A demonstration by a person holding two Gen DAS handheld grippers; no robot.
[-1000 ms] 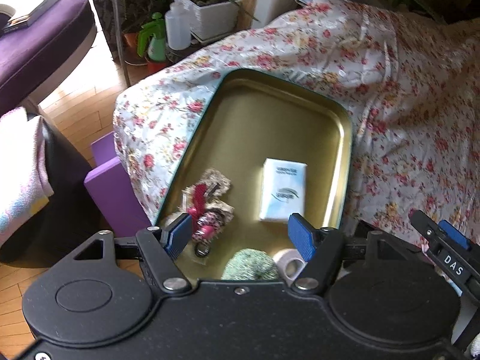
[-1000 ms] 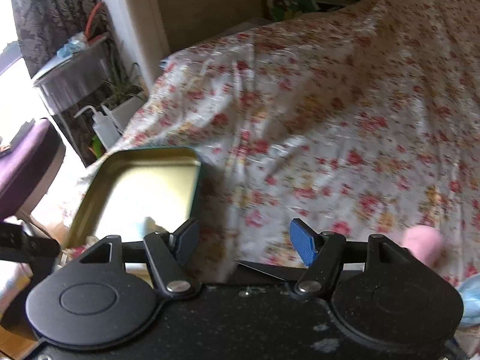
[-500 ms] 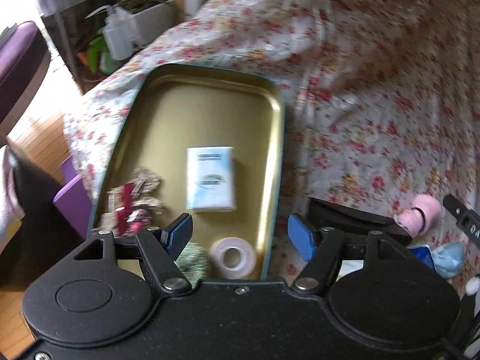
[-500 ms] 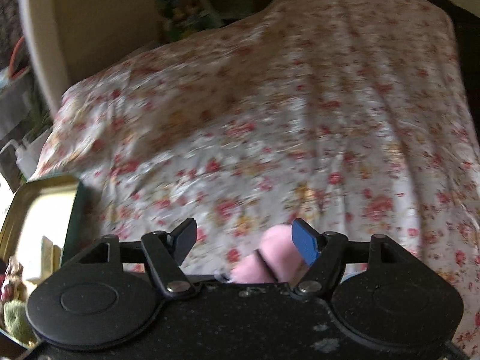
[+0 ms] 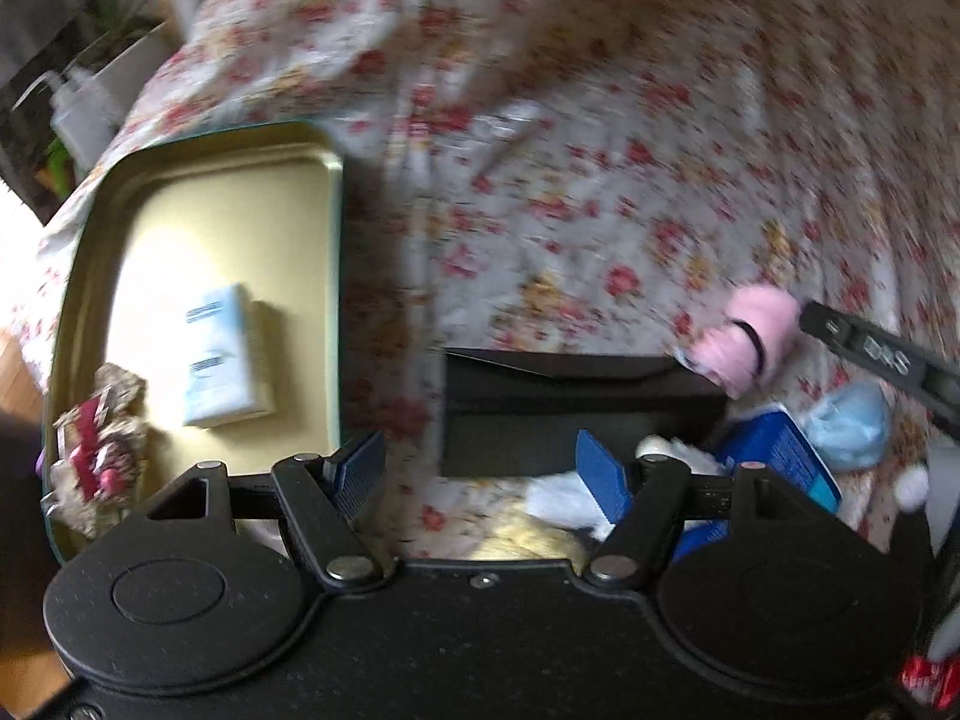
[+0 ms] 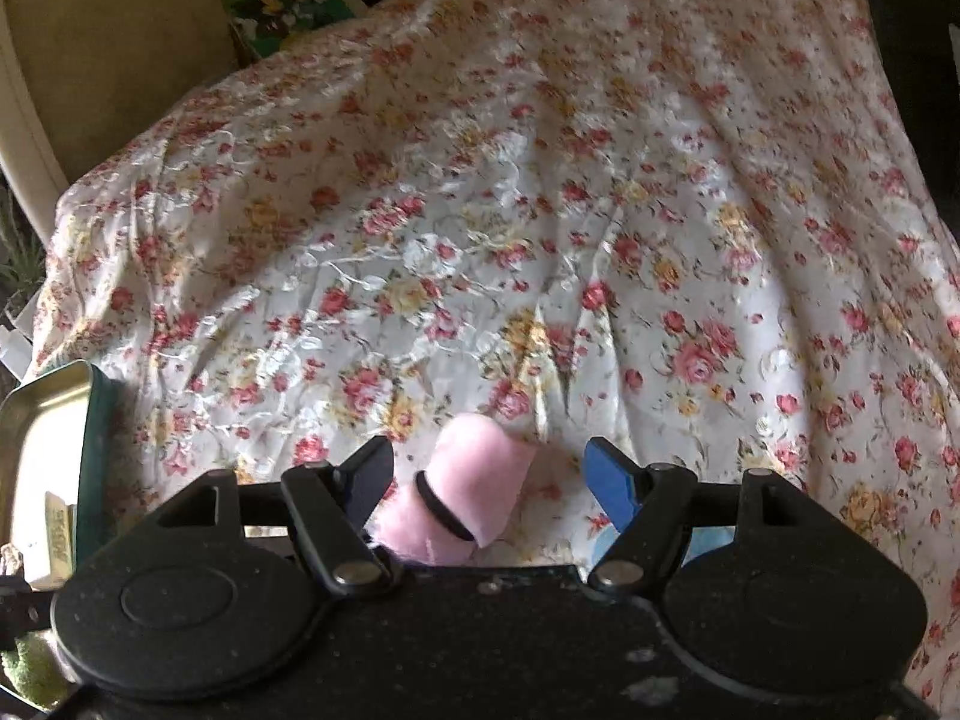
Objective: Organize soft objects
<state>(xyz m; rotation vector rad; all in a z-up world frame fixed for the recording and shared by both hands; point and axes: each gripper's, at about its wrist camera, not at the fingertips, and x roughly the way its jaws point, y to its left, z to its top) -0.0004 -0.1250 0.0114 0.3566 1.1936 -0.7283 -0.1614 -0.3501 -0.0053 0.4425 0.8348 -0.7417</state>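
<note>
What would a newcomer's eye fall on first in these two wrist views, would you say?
Probably the pink fabric roll with its black band, lying on the floral bedspread between the open fingers of the right gripper. Next, the gold tray at the bed's left edge, holding a white packet, and the black box ahead of the open left gripper.

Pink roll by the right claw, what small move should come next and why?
Probably ease the right claw forward and down, then close on the pink roll. It lies on the floral bedspread between the open fingers, not yet gripped, and the tray awaits soft items.
</note>
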